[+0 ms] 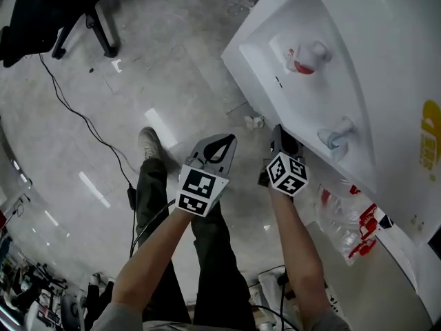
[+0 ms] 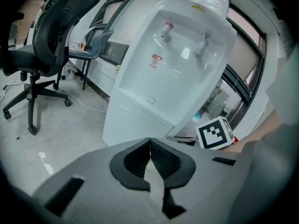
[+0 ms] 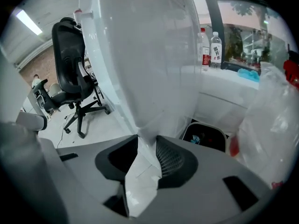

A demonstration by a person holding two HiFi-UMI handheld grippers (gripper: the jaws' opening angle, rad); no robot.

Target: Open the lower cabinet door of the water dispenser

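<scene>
Just 1 water dispenser (image 1: 386, 54), 2 taps (image 1: 308, 56) (image 1: 337, 133)

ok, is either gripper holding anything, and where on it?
Right gripper grips the water dispenser by a white vertical edge of its lower front panel, which fills the gap between the pads. Left gripper is shut and empty.

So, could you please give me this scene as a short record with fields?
dispenser: white, with a red tap and a blue tap on its front
left tool: shut, empty, apart from the dispenser
right tool: low at the dispenser, closed on the door edge, it seems
door state: cannot tell whether it has opened
nearby: black chair, cable on the floor
</scene>
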